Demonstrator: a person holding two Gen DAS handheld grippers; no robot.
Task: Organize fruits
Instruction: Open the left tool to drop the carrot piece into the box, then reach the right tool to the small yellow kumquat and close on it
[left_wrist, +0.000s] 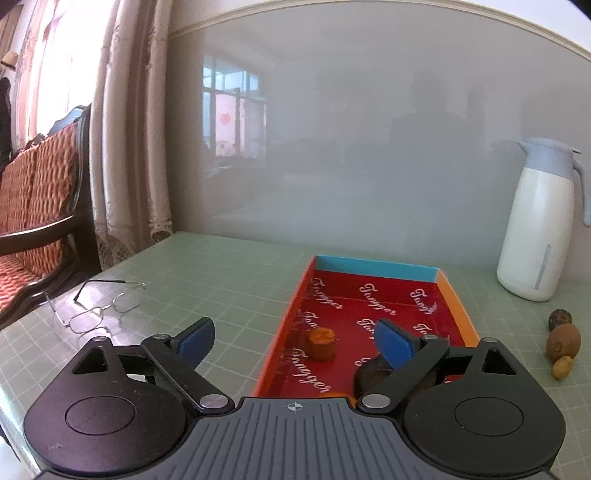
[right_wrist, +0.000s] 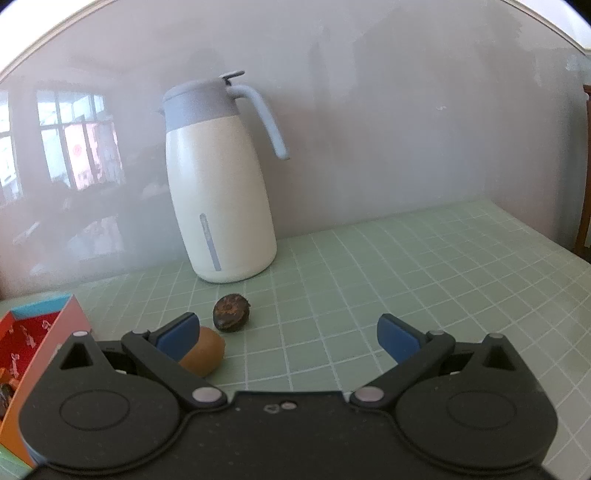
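1. Green gridded desk (left_wrist: 229, 273) runs up to a grey glossy wall, with a curtain and a cushioned chair off to the left.
2. Left gripper (left_wrist: 293, 338) has its jaws released and spread wide; nothing is pressed between them.
3. Under them lies one tray (left_wrist: 456, 299), red inside with orange sides and a blue far wall, printed many times with "Tangger".
4. Two fruits sit in the tray: an orange chunk (left_wrist: 322, 343) between the jaws and a dark one (left_wrist: 369, 380) partly hidden by the right jaw.
5. Right gripper (right_wrist: 288, 338) is also released, jaws wide over bare desk.
6. Three fruits lie outside the tray: a brown fruit (right_wrist: 207, 354) beside its left jaw, a dark shrivelled one (right_wrist: 232, 312) beyond, and a small yellowish one (left_wrist: 562, 365).
7. One white jug (right_wrist: 218, 192) stands at the wall; one pair of glasses (left_wrist: 99, 306) lies far left.
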